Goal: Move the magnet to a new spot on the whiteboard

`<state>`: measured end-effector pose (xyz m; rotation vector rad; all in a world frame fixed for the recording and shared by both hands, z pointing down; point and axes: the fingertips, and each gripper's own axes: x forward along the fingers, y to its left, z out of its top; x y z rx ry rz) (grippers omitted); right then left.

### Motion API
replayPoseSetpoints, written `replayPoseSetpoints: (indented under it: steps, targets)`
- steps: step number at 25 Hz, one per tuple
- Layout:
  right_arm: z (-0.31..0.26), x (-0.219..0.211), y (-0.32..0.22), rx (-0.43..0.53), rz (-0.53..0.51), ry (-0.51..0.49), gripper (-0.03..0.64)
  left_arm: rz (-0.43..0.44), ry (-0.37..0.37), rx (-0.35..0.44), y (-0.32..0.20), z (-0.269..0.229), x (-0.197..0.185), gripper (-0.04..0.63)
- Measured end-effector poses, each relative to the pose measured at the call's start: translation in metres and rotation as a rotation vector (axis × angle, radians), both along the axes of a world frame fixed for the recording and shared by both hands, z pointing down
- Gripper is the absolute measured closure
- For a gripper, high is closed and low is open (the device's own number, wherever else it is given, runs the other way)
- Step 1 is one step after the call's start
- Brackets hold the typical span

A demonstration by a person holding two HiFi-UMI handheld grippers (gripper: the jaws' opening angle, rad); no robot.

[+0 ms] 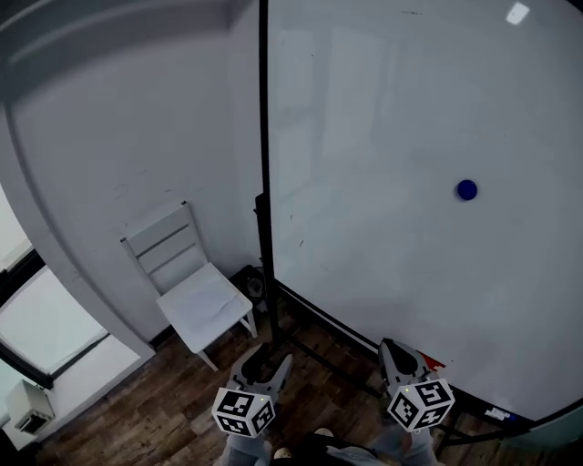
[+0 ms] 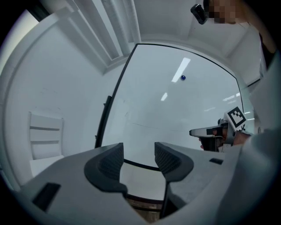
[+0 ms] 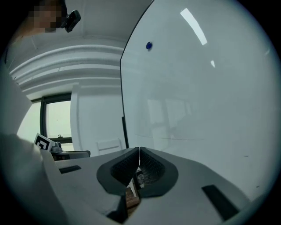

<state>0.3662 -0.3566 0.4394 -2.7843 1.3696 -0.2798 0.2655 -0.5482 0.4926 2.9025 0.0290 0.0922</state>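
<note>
White chair (image 1: 202, 305) beside whiteboard (image 1: 364, 136)

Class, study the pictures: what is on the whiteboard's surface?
One round blue magnet sits on the whiteboard; the rest shows only faint marks and light glare. The right gripper covers a bit of the board's lower edge, so that part cannot be checked.

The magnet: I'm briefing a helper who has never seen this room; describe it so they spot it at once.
Find the large white whiteboard on its black-framed stand, right of the white slat-backed chair. On its right half sits a small round blue magnet, the only blue dot on the board's white face.
</note>
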Motion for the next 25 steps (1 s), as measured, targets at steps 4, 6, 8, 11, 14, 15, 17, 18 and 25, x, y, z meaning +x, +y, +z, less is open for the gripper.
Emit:
replayPoseSetpoints:
  steps: [4, 6, 8, 11, 14, 15, 17, 18, 25]
  targets:
    - [0.001, 0.021, 0.037, -0.007, 0.088, -0.008, 0.588, 0.108, 0.007, -0.001, 0.034, -0.005, 0.048, 0.379]
    - [0.0, 0.027, 0.054, -0.004, 0.125, -0.008, 0.588, 0.157, 0.012, 0.001, 0.05, -0.007, 0.069, 0.379]
    - [0.0, 0.032, 0.07, 0.0, 0.162, -0.007, 0.588, 0.203, 0.019, 0.004, 0.066, -0.009, 0.088, 0.379]
    - [0.007, 0.031, 0.095, -0.008, 0.221, -0.024, 0.588, 0.264, 0.019, 0.001, 0.088, -0.008, 0.106, 0.379]
    - [0.005, 0.028, 0.117, -0.008, 0.286, -0.019, 0.588, 0.33, 0.015, 0.002, 0.107, -0.01, 0.119, 0.379]
    - [0.002, 0.026, 0.124, -0.007, 0.31, -0.01, 0.588, 0.358, 0.015, 0.007, 0.114, -0.012, 0.123, 0.379]
    - [-0.004, 0.022, 0.139, -0.003, 0.358, 0.007, 0.588, 0.415, 0.019, 0.024, 0.13, -0.016, 0.126, 0.379]
    - [-0.006, 0.019, 0.146, -0.001, 0.383, 0.014, 0.588, 0.44, 0.025, 0.036, 0.137, -0.019, 0.127, 0.379]
    - [-0.022, -0.008, 0.188, -0.014, 0.525, 0.072, 0.588, 0.546, 0.132, 0.117, 0.164, -0.063, 0.127, 0.379]
